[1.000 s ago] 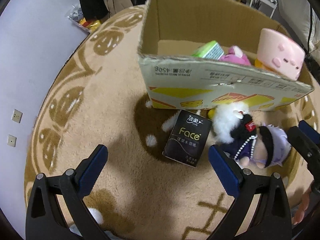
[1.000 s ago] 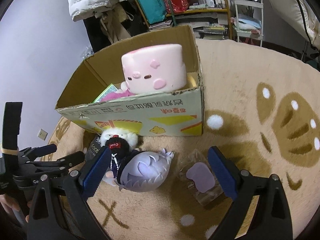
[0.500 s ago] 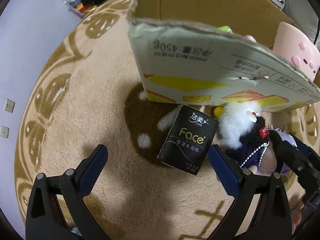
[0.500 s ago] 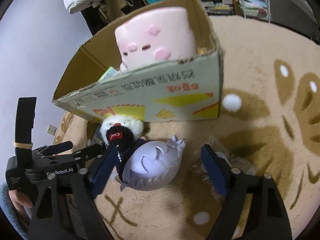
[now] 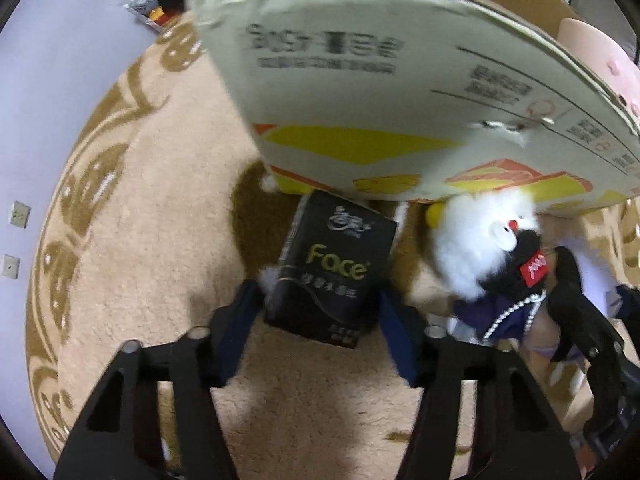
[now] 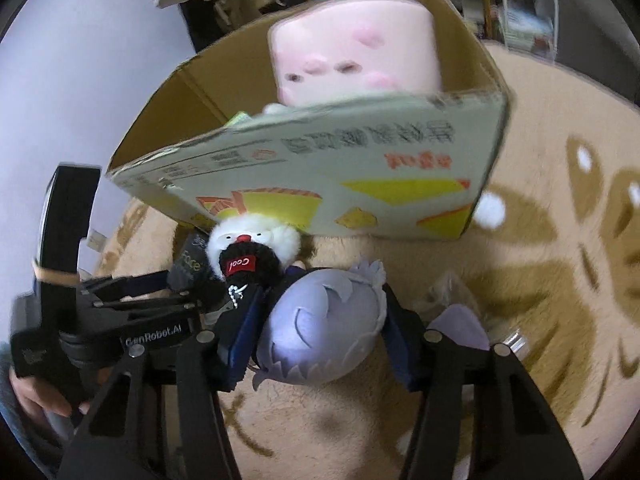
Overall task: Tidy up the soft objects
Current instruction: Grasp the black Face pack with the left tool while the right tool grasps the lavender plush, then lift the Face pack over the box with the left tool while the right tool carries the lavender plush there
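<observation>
L gripper straddles black tissue pack on rug, pads touching both long sides, long axis pointing away toward box. R gripper likewise hugs lavender plush, just right of L.

Glossy tissue pack, fluffy rug, matt cardboard box

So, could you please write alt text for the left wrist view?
The left claw straddles a black tissue pack on a beige carpet. A printed cardboard box stands just behind it, and a white fluffy doll lies to the right.
</observation>
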Demonstrator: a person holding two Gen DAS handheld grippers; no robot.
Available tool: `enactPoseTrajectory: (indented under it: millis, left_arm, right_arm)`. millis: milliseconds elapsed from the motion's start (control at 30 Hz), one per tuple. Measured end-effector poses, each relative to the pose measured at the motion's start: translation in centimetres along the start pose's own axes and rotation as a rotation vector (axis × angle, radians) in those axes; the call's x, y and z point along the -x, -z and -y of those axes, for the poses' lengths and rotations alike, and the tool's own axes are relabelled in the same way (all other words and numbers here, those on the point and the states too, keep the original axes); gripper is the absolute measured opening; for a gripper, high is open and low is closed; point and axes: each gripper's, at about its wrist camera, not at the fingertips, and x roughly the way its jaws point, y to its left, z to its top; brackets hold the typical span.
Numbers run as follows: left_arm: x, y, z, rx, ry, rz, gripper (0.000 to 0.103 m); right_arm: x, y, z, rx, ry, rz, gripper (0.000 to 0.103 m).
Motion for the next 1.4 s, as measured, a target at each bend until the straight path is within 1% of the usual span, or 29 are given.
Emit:
enactPoseTrajectory:
  millis: [67,200,300,367,500,667,767,867,933,1100,1400]
  left_arm:
    - [0.0,0.0,-0.3,0.013,0.008,0.006,0.053]
    - [0.5,0.3,-0.7,0.012,0.003,0.022,0.051]
    - [1.4,0.7,-0.4,0.013,0.014,0.040,0.051]
    - [2.1,0.9,-0.6,0.021,0.025,0.059,0.051]
    - [4.4,2.2,-0.9,0.032,0.029,0.121,0.051]
    - [7.7,3.2,-1.6,0.050,0.023,0.216,0.051]
    - [9.9,3.8,-1.9,0.061,0.025,0.288,0.051]
    - [12.2,4.7,-2.2,0.069,0.022,0.369,0.051]
    - [13.5,4.8,-2.3,0.081,0.016,0.417,0.051]
    - [15.2,4.7,-3.1,0.091,0.006,0.502,0.051]
    - [18.2,5.4,-2.2,0.042,-0.028,0.652,0.051]
  right_arm:
    - [0.2,0.2,-1.3,0.053,0.058,0.037,0.059]
    - [0.5,0.6,-2.7,0.106,0.134,0.089,0.059]
    - [1.2,0.5,-2.5,0.134,0.193,0.129,0.059]
    - [1.9,0.5,-1.8,0.146,0.207,0.156,0.059]
    - [4.2,0.8,-2.2,0.211,0.249,0.223,0.059]
    - [6.0,1.3,-3.9,0.287,0.261,0.323,0.059]
    - [7.2,1.3,-4.5,0.323,0.261,0.382,0.059]
    - [8.0,1.3,-5.2,0.342,0.254,0.424,0.059]
    - [8.4,1.3,-5.4,0.342,0.243,0.442,0.059]
    - [9.8,0.7,-5.4,0.323,0.218,0.486,0.059]
    - [13.0,-0.4,-4.4,0.250,0.174,0.575,0.059]
